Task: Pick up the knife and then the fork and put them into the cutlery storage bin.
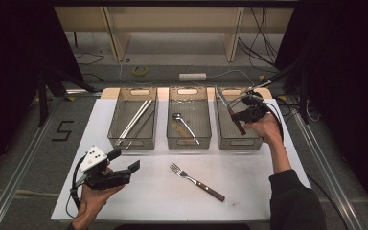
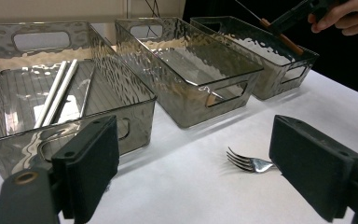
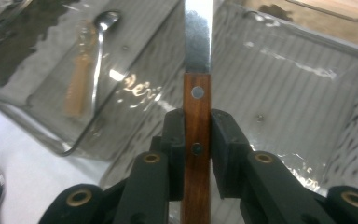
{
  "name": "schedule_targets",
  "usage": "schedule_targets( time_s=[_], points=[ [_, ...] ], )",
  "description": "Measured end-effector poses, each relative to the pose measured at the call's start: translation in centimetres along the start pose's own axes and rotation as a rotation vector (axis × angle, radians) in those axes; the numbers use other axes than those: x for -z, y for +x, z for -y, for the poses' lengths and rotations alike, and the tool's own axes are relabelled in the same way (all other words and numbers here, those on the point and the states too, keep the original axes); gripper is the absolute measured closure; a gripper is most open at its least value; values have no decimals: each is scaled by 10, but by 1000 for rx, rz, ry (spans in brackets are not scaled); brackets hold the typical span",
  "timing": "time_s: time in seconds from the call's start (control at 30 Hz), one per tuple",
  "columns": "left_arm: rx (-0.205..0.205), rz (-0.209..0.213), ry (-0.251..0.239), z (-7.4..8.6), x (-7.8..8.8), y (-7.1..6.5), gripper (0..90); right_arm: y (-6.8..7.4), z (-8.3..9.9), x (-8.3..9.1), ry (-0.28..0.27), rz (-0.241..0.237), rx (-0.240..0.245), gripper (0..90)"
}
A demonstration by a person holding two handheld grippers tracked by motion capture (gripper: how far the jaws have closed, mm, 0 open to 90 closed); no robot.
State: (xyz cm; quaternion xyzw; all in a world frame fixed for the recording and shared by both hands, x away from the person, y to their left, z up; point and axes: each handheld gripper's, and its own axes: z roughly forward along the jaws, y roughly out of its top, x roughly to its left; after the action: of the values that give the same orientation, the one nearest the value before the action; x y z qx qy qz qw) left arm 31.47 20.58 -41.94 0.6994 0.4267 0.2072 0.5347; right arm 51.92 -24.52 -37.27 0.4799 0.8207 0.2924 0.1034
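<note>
Right hand-held gripper (image 3: 197,140) clamping one knife (image 3: 197,79), left hand-held gripper (image 2: 191,172) released, three bins (image 1: 133,139), one fork (image 1: 196,181)

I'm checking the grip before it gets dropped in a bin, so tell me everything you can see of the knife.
The knife has a shiny, plain metal blade and a reddish-brown handle that looks like wood, with two metal rivets showing. The right gripper is shut on the handle just below the blade, one pad on each flat side. In the high view it is held tilted, blade pointing up and away, above the right-hand bin, which looks empty. It touches nothing but the pads.
</note>
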Motion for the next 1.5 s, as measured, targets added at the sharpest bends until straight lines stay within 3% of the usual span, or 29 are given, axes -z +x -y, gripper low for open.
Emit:
schedule_targets(
  time_s=[0.8, 1.4, 1.47, 1.5],
  points=[
    [0, 0, 1, 0, 0, 0, 155, -7, 5, -20, 30, 54, -108, 772],
    [0, 1, 1, 0, 1, 1, 155, -5, 6, -34, 61, 79, -150, 768],
    [-1, 1, 1, 0, 1, 0, 155, -6, 7, -37, 60, 73, -171, 755],
    [-1, 1, 1, 0, 1, 0, 155, -6, 7, -38, 68, 69, -171, 704]
  ],
)
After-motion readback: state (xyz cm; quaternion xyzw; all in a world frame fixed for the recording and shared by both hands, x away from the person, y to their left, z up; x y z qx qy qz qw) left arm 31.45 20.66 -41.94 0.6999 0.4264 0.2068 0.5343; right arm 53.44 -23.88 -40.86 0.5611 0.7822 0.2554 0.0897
